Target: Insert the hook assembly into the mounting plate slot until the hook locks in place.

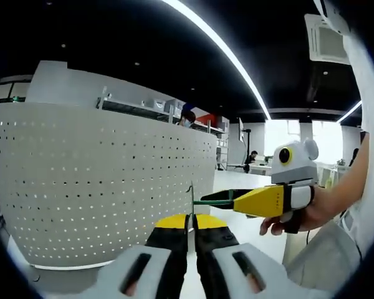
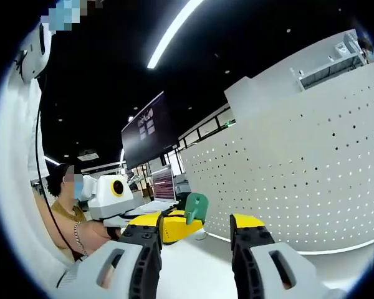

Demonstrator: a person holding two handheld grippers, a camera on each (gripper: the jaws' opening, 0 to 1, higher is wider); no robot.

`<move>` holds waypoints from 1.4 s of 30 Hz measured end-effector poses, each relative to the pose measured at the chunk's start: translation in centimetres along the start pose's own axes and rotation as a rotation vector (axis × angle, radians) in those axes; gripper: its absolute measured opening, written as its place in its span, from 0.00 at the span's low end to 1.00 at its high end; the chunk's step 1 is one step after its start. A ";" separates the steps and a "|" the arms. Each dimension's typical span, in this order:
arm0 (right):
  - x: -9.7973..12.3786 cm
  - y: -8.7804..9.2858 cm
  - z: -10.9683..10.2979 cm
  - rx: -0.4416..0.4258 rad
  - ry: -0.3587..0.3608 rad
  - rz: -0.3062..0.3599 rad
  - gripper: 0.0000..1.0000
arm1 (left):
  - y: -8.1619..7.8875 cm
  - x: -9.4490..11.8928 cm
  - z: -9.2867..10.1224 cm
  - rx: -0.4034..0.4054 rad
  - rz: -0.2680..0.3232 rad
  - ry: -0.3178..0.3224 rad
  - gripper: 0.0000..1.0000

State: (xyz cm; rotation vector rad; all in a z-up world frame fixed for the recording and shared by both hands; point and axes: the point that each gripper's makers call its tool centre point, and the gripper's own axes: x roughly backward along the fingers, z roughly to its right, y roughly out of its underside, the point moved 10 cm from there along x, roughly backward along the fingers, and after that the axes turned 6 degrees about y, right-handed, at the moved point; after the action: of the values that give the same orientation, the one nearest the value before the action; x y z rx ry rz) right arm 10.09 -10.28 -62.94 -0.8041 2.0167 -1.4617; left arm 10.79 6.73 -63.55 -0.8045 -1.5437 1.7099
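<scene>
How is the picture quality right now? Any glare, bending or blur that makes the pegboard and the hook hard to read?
Left gripper view: fisheye bows the white pegboard into a drum; windows at right are blown out; the thin hook between the shut left gripper reads sharp. Right gripper view: pegboard evenly lit, holes clear; the ceiling light strip glares; right gripper open.

A white table (image 2: 193, 265) carries the upright perforated white panel (image 2: 305, 180).

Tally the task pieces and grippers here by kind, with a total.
White perforated mounting panel: 1
Green plastic hook piece: 1
Yellow-tipped grippers: 2, left gripper and right gripper
Total: 4
</scene>
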 end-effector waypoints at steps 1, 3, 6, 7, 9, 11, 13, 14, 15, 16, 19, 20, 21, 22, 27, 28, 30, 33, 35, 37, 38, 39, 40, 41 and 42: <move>0.0 -0.1 0.0 -0.006 -0.001 0.005 0.36 | 0.0 0.0 0.0 0.003 0.003 0.000 0.02; 0.0 -0.2 0.0 -0.011 0.000 0.009 0.32 | 0.0 -0.1 0.1 0.000 0.002 0.002 0.02; -0.1 -0.2 0.1 0.001 0.014 0.000 0.30 | 0.0 -0.2 0.2 -0.001 0.001 0.003 0.02; -0.1 -0.1 0.1 0.003 0.017 -0.001 0.29 | 0.0 -0.2 0.3 0.002 0.002 0.003 0.02; -0.2 0.1 0.1 -0.010 0.026 -0.009 0.25 | 0.1 -0.3 0.5 -0.002 -0.001 0.007 0.02; -0.2 0.0 -0.2 -0.017 0.027 0.002 0.22 | 0.1 -0.3 0.6 0.001 -0.001 0.005 0.02; -0.2 0.0 -0.4 -0.010 0.031 0.008 0.19 | 0.1 -0.3 0.7 0.004 -0.001 0.004 0.02; -0.2 0.0 -0.4 -0.005 0.032 0.005 0.15 | 0.1 -0.3 0.7 0.005 -0.001 0.003 0.02; -0.2 0.1 -0.5 -0.011 0.026 0.001 0.13 | 0.1 -0.3 0.8 0.006 -0.001 0.003 0.02; -0.3 0.1 -0.5 -0.010 0.025 0.000 0.12 | 0.1 -0.3 0.8 0.005 -0.002 0.003 0.02; -0.3 0.0 -0.5 -0.008 0.024 -0.002 0.08 | 0.1 -0.3 0.9 0.005 0.000 0.003 0.02; -0.3 -0.1 -0.6 -0.003 0.026 0.000 0.08 | 0.1 -0.4 0.9 0.007 0.000 0.002 0.02; -0.4 -0.2 -0.6 -0.001 0.026 0.002 0.07 | 0.1 -0.4 1.0 0.006 0.000 0.002 0.02; -0.4 -0.2 -0.7 -0.002 0.024 -0.002 0.06 | 0.1 -0.4 1.1 0.004 0.000 0.003 0.02; -0.4 0.0 -0.7 0.021 0.035 -0.014 0.04 | 0.1 -0.4 1.1 0.008 0.002 -0.004 0.02; -0.5 0.1 -0.8 0.023 0.037 -0.020 0.04 | 0.1 -0.4 1.1 0.010 0.002 -0.005 0.02; -0.4 0.1 -0.9 0.028 0.043 -0.017 0.04 | 0.1 -0.4 1.2 0.006 0.003 -0.007 0.02; -0.4 0.0 -0.9 0.032 0.052 -0.010 0.03 | 0.1 -0.4 1.2 0.007 0.009 -0.010 0.02; -0.4 0.0 -0.9 0.032 0.061 -0.010 0.03 | 0.1 -0.4 1.3 0.013 0.009 -0.015 0.02; -0.4 -0.1 -0.9 0.021 0.071 0.005 0.03 | 0.1 -0.4 1.3 0.019 0.011 -0.019 0.02; -0.5 -0.2 -0.9 0.015 0.075 0.007 0.03 | 0.1 -0.5 1.4 0.022 0.012 -0.022 0.02; -0.5 -0.2 -0.9 0.009 0.078 0.005 0.02 | 0.1 -0.5 1.4 0.023 0.012 -0.027 0.02; -0.5 -0.2 -0.9 0.010 0.081 0.004 0.02 | 0.1 -0.5 1.3 0.023 0.012 -0.029 0.02; -0.5 -0.2 -0.9 0.013 0.084 0.003 0.02 | 0.2 -0.5 1.3 0.023 0.010 -0.031 0.02; -0.6 -0.2 -0.9 0.016 0.085 -0.002 0.01 | 0.2 -0.5 1.3 0.019 0.007 -0.032 0.02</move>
State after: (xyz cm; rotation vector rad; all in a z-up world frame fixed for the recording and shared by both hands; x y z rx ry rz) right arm 9.86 -9.31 -62.50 -0.7488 2.0649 -1.5348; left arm 9.96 5.56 -63.59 -0.7770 -1.5448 1.7479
